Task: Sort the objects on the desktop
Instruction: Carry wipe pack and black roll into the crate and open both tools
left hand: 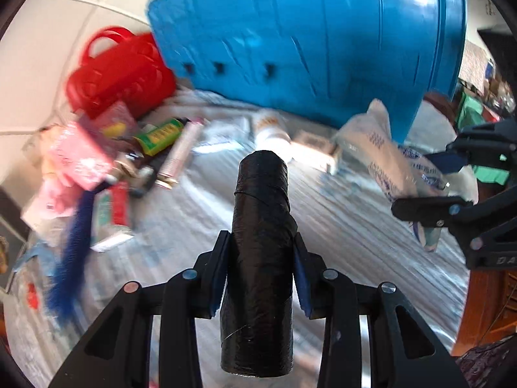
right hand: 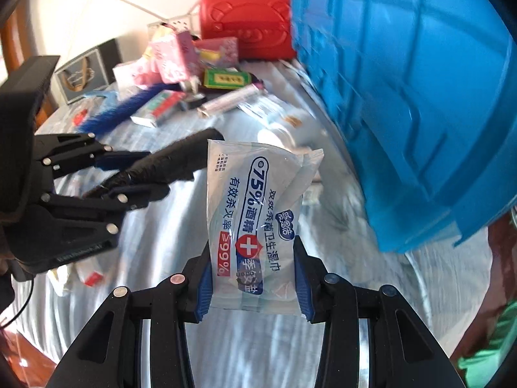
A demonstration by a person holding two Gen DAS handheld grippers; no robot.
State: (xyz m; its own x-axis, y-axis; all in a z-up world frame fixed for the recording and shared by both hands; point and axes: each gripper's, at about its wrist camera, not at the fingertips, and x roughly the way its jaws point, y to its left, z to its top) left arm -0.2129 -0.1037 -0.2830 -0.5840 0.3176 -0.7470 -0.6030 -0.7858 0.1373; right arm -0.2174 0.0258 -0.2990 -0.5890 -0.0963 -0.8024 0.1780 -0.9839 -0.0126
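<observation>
the left gripper [left hand: 260,278] has its blue pads clamped on a black roll [left hand: 260,258], which stands up between the jaws and pokes well forward of them; the right gripper [right hand: 253,278] pinches the lower end of a wet-wipe packet [right hand: 258,220], most of the packet standing free above the pads; both loads hang clear of the striped cloth [left hand: 323,226] on the table; the step in hand looks like carrying each one to the blue crate [right hand: 420,97], so i would keep both grips firm, lift the two tall loads high enough to clear its wall, and keep the hands apart, since the roll's far tip sits just beside the packet in the right view; the floppy packet may fold or slip if swung fast; further off, a pile near the back waits unsorted: a blue brush [right hand: 119,113], a green box [right hand: 226,79], a pale tube [right hand: 232,100], pink packs [right hand: 174,58]; behind them a red case [right hand: 245,29]; the crate looms close on the right and crowds the path.
</observation>
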